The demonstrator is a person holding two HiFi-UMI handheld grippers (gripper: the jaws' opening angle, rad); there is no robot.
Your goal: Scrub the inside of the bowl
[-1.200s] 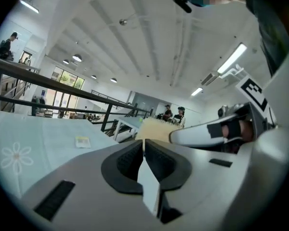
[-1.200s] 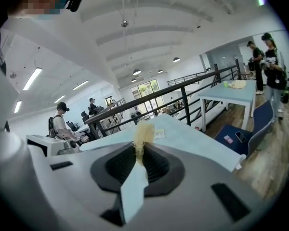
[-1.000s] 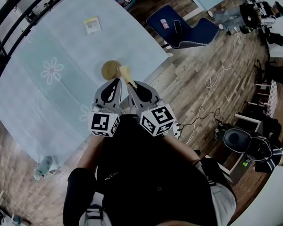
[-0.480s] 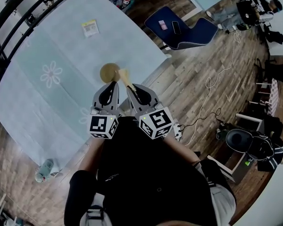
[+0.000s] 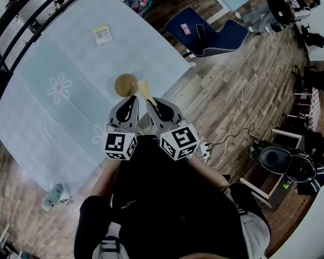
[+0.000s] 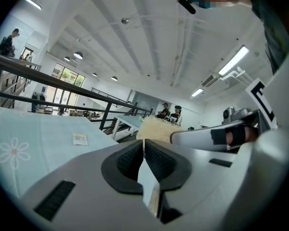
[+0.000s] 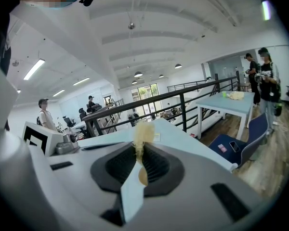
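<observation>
Bowl (image 5: 125,83): tan, on table (image 5: 70,53), near front edge.
Right hand-held gripper (image 5: 153,102): pinching pale scrubber (image 5: 143,89), its tip just beside bowl rim.
Left hand-held gripper (image 5: 132,99): jaws pressed together, empty, near bowl.

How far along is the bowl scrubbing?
Done: the right gripper is shut on the yellow scrubber. In hand: it hangs beside the brown bowl on the table, not inside. The left gripper is shut, empty. Left: scrubbing the inside.

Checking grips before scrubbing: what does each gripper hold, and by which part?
Right gripper pinches the yellow scrubber by its near end; left gripper is shut on nothing.
</observation>
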